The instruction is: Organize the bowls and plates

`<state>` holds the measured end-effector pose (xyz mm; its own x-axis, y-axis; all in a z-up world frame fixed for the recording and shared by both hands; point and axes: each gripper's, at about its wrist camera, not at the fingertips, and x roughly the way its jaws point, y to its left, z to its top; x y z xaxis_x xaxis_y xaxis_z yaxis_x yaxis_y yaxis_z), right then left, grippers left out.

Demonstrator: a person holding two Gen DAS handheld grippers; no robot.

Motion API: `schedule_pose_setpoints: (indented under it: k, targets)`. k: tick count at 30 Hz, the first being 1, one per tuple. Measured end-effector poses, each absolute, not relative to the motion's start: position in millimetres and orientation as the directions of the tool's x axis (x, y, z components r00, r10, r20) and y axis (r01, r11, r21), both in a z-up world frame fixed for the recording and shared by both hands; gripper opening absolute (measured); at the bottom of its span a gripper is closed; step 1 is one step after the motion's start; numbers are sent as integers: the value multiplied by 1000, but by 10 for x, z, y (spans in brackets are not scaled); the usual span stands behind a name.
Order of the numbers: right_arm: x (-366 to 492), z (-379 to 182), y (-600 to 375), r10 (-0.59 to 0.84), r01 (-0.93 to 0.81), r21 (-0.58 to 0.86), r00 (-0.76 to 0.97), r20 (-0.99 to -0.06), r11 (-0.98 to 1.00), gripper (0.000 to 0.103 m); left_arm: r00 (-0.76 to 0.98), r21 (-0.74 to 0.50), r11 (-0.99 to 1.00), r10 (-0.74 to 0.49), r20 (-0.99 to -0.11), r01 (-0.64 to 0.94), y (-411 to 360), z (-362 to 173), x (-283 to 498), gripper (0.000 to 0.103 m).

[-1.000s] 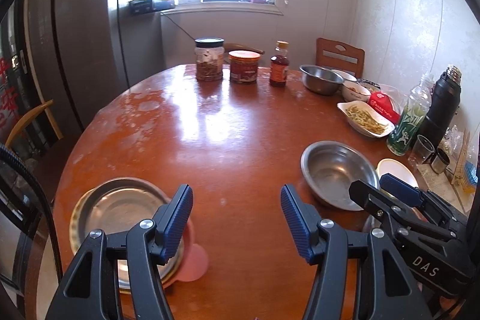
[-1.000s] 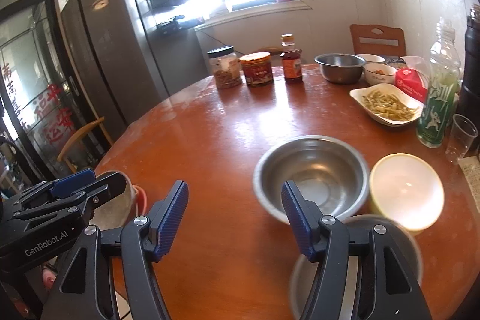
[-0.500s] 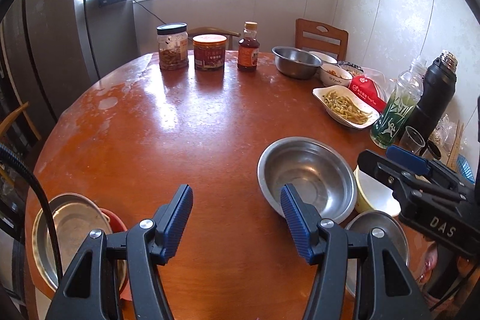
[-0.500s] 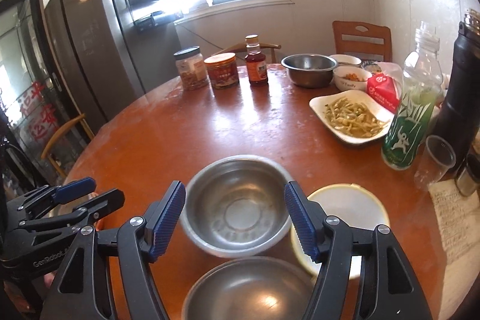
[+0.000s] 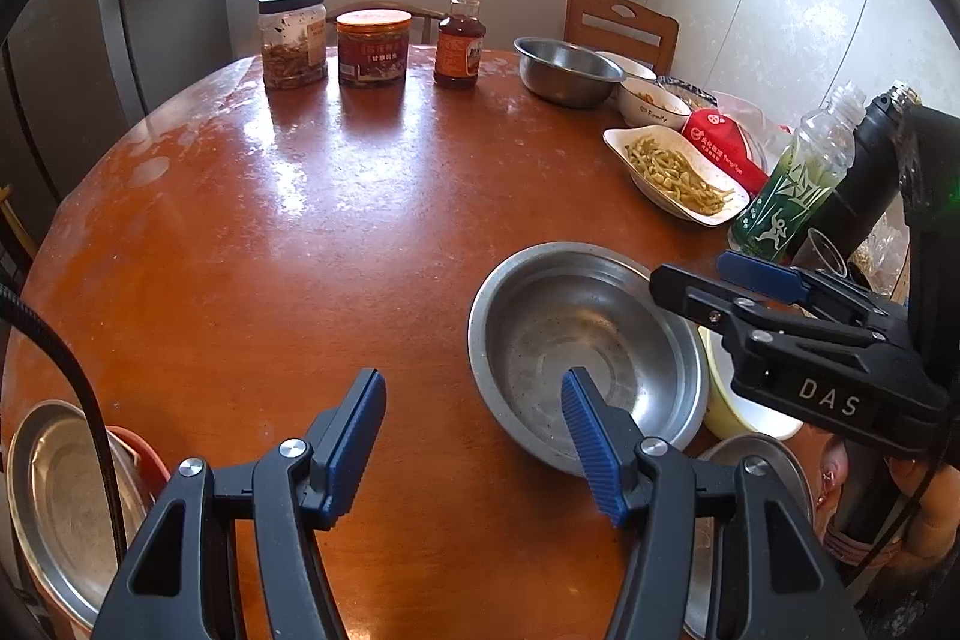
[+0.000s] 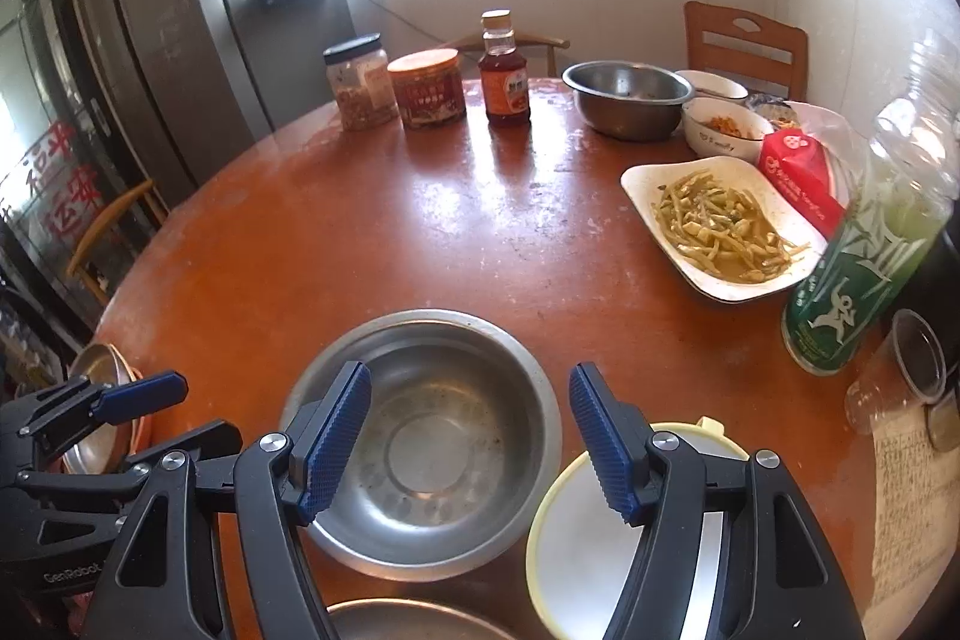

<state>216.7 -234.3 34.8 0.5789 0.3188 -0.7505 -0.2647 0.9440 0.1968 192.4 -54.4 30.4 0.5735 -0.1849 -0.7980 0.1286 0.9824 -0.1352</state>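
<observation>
A steel bowl (image 5: 576, 340) sits on the round wooden table (image 5: 300, 232) near its front right; it also shows in the right wrist view (image 6: 432, 436). My left gripper (image 5: 474, 442) is open and empty, its right finger over the bowl's near rim. My right gripper (image 6: 468, 436) is open and empty above the bowl; it shows in the left wrist view (image 5: 708, 286). A pale yellow bowl (image 6: 570, 568) lies right of the steel bowl. A second steel dish (image 6: 408, 622) lies in front. A steel plate on red dishes (image 5: 54, 496) sits at the front left.
Two jars (image 5: 294, 40) and a sauce bottle (image 5: 459, 37) stand at the back. A steel bowl (image 5: 564, 70), small white bowls (image 5: 651, 103), a white dish of food (image 5: 678, 175), a red pack, a green bottle (image 5: 792, 184), a black flask and a cup line the right side.
Both grippers have moved right and forward, toward the steel bowl. The left gripper's right finger now overlaps the bowl's rim. The stacked plate has slid to the left edge of view.
</observation>
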Motion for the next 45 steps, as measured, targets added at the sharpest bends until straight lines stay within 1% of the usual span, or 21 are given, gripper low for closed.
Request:
schedule_pose_setpoints:
  k: [9,13,18,21,25,28,30,32,33,34,35,36,37,39,45]
  targets:
    - [2354,161,-2305,298,-289,160,537,-789,944,70,520,-158,976,-214,-827,151,-596,136,2057,61]
    - [2414,99,-2286,301,-291,168,506,-808,942,66,477,-209,965,-261,-839,160,-625,58,2086,61]
    - [2475,33,-2258,290,-290,165,468,-835,943,62,457,-200,966,-253,-852,162,-697,7,2109,61]
    - [2491,7,-2244,264,-287,139,461,-847,948,59,438,-196,967,-249,-864,163,-739,-54,2124,61]
    - [2508,-13,-2233,223,-284,94,463,-858,954,51,415,-208,965,-256,-873,157,-762,-136,2127,61]
    - [2544,-57,-2249,176,-261,60,450,-875,964,50,416,-214,964,-261,-871,157,-772,-146,2109,61]
    - [2562,-82,-2258,198,-264,86,432,-880,961,48,420,-222,962,-268,-867,157,-777,-145,2100,61]
    - [2561,-94,-2251,197,-264,86,430,-881,961,42,413,-221,961,-270,-870,163,-807,-162,2096,59]
    - [2560,-92,-2239,186,-266,72,434,-882,961,40,410,-223,961,-272,-871,165,-811,-173,2093,54]
    - [2558,-90,-2236,191,-271,75,434,-880,960,35,406,-227,959,-277,-871,167,-821,-185,2096,51]
    - [2559,-91,-2237,202,-270,87,432,-879,959,33,410,-213,963,-262,-873,162,-829,-201,2092,48]
    - [2558,-90,-2240,204,-266,92,434,-878,960,32,411,-206,965,-255,-875,161,-828,-207,2089,42]
    - [2559,-86,-2243,200,-263,88,438,-877,961,33,413,-207,965,-256,-874,161,-820,-208,2085,40]
    - [2553,-75,-2247,193,-257,81,448,-873,963,33,411,-238,958,-283,-867,157,-773,-189,2085,39]
    - [2500,0,-2205,259,-272,146,448,-856,951,32,471,-248,961,-275,-838,120,-562,-5,2066,39]
